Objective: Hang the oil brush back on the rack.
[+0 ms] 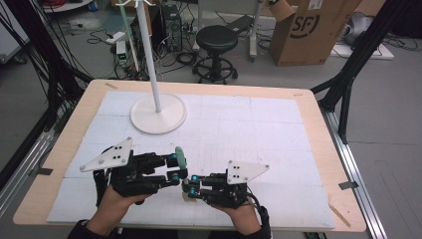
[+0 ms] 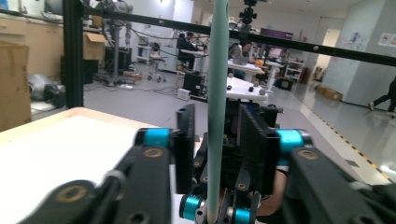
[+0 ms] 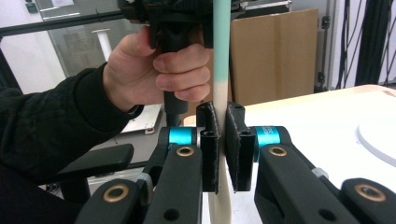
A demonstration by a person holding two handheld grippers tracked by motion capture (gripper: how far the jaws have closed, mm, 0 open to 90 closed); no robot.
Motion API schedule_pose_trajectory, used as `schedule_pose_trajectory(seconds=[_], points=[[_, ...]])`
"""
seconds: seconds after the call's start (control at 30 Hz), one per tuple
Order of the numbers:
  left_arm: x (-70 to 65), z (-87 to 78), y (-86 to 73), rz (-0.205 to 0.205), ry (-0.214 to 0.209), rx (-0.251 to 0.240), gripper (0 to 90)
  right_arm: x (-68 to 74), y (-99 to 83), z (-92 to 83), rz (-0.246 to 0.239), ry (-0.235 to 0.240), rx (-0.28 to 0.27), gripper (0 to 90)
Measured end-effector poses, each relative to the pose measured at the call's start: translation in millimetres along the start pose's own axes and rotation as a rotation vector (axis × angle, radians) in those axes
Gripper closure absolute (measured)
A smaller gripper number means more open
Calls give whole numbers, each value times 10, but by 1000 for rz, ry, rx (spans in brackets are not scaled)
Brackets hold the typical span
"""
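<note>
Two grippers: both at lower centre of the high view, tips facing each other over the white mat
Object in hand: a slim stick [image 2: 217, 107], pale mint green above and cream at its lower end, standing upright between the two tools
Right gripper [image 3: 223, 149]: pads pressed together on the cream end of the stick, which rises through the grip and out of the top of that view
Left gripper [image 2: 219, 154]: jaws apart, the stick passing between them; its pads do not appear to press on it, though the nearer one sits close and contact is hard to rule out
Left hand [image 3: 154, 70]: wrapped around the left tool's handle, upper centre of the right gripper view, dark sleeve trailing to lower left
Handling judgement: looks light and stiff, smooth and likely slippery; narrow, so a firm, square pinch near an end should stop it twisting
Surfaces: table [image 1: 318, 124] with a pale wood rim under a white gridded mat
Fixture: white stand [image 1: 158, 113], round flat base with a thin pole, upper left of the mat, well apart from the grippers
</note>
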State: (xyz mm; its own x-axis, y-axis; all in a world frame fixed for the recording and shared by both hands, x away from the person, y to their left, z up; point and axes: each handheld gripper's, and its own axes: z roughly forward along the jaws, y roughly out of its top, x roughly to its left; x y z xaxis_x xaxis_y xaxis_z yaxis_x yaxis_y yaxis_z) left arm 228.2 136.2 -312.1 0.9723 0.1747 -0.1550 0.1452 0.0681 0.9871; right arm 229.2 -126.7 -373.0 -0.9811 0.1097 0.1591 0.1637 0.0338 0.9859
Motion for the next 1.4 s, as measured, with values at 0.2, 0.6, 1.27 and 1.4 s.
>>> schedule_pose_trajectory(seconds=[0.2,0.6,1.27,1.4], points=[[87,-19,21,10,12,9,834,5,-1,7,-29,-50,19,617],[611,-236,512,51,108,42,835,-104,4,-514,-91,-448,89,282],[1429,-448,1347,54,189,34,834,-302,10,-1010,-50,-580,94,207],[1563,-498,1480,51,208,29,834,-332,32,-1063,-45,-590,105,207]])
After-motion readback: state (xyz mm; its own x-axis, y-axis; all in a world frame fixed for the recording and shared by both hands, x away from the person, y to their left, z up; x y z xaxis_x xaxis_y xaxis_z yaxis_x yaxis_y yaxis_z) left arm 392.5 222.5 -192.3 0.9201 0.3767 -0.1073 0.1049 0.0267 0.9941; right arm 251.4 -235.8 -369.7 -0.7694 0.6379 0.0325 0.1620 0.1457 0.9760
